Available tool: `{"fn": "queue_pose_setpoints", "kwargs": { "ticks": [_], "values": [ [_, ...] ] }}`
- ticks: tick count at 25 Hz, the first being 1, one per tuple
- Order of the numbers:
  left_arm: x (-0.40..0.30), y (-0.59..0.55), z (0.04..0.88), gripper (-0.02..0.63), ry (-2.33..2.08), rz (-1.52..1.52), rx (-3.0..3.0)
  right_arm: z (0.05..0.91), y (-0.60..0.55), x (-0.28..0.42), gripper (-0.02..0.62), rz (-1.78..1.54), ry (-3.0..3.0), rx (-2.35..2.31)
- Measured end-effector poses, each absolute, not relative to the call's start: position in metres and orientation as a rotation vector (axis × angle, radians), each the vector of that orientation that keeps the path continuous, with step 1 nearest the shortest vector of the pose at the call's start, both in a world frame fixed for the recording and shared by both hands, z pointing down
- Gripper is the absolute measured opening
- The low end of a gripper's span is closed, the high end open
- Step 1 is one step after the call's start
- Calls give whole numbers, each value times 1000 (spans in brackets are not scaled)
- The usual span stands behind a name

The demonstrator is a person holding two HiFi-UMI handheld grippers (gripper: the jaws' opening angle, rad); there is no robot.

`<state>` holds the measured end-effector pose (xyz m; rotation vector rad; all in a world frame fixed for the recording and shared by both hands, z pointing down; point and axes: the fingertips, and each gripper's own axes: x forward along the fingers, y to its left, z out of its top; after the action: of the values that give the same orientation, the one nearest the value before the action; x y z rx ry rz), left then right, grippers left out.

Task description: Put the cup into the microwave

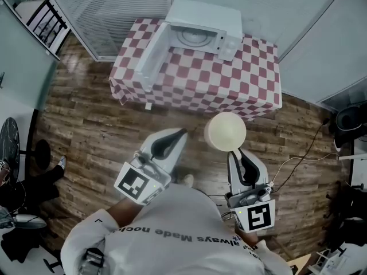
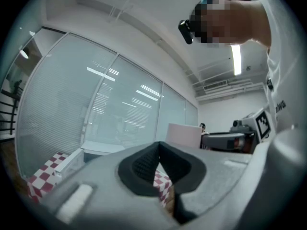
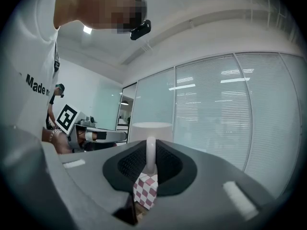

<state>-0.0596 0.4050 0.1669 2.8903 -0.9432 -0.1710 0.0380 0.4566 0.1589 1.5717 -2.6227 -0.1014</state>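
Here the cream-white round cup (image 1: 226,132) is pinched by its handle in the right gripper (image 1: 236,152), the open white box-shaped microwave (image 1: 200,30) on the red-checked table (image 1: 241,90) is found well apart, ahead and slightly left of it, and the left gripper (image 1: 179,134) is pressed together on nothing.

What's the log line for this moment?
right tool: shut on cup | left tool: shut, empty | cup: held short of table | microwave: door open
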Motion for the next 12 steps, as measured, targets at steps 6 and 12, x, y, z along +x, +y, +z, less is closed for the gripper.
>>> {"fn": "queue_pose_setpoints", "kwargs": {
  "ticks": [6, 12],
  "values": [
    [-76, 347, 159, 4, -920, -178, 2912, 151, 400, 22, 41, -115, -2612, 1611],
    [-99, 293, 159, 4, -895, -180, 2910, 152, 346, 0, 41, -114, -2586, 1626]
  ]
}}
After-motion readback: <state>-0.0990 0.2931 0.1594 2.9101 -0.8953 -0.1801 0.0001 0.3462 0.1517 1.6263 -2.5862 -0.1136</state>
